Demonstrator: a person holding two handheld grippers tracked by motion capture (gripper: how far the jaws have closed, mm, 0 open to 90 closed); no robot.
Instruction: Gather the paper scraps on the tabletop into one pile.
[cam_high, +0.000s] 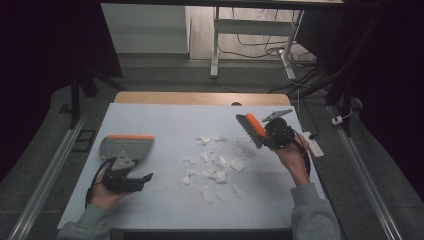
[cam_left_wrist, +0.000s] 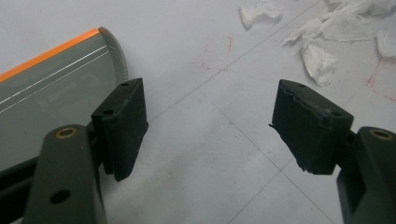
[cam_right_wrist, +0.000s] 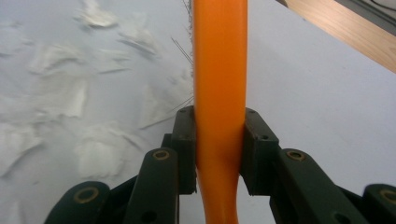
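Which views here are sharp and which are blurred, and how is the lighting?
High view: dim, dark surround, table evenly lit, paper scraps soft. Left gripper view: sharp on the dustpan and floor lines. Right gripper view: brush handle crisp, scraps beside it smeared.

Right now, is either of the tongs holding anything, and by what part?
The right tongs grip the brush by its orange handle. The left tongs are open, holding nothing.
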